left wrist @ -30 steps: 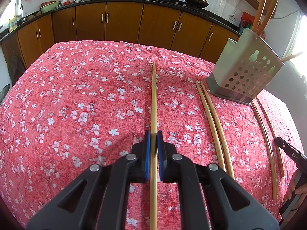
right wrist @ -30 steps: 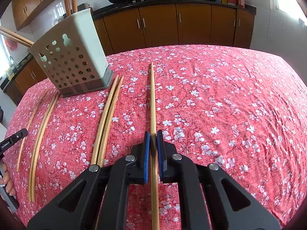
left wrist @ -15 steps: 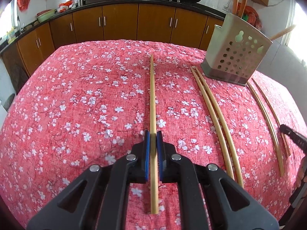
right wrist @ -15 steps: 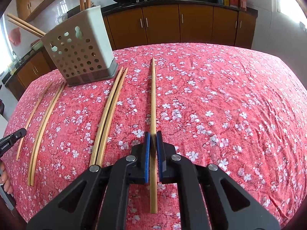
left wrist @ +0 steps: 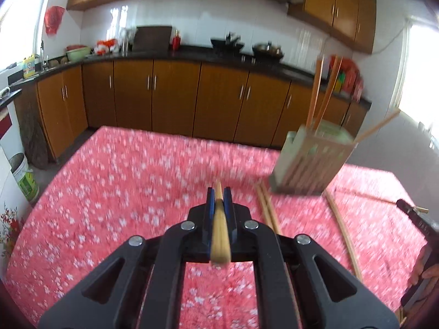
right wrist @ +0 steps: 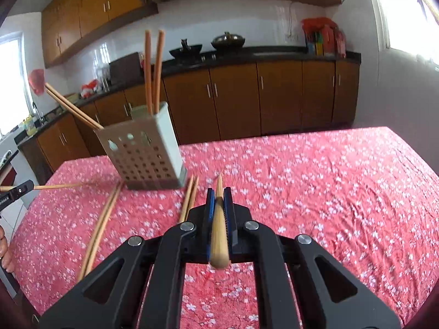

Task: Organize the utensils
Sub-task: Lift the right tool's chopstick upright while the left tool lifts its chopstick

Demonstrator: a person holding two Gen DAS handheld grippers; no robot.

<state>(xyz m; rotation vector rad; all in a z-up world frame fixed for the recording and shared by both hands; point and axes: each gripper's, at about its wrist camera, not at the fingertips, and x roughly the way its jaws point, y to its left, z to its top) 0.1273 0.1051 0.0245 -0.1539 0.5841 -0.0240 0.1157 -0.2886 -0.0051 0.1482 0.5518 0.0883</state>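
Chopsticks are mid-transfer: the left gripper (left wrist: 218, 196) is clamped on one chopstick (left wrist: 220, 230) and the right gripper (right wrist: 218, 196) on another (right wrist: 218, 227), both held clear above the tablecloth (right wrist: 315, 192). Two loose pairs (right wrist: 101, 222) lie beside the holder (right wrist: 145, 156), which seems to hold four sticks. Next, I judge, each tip must be aimed over the holder's open top and dropped.
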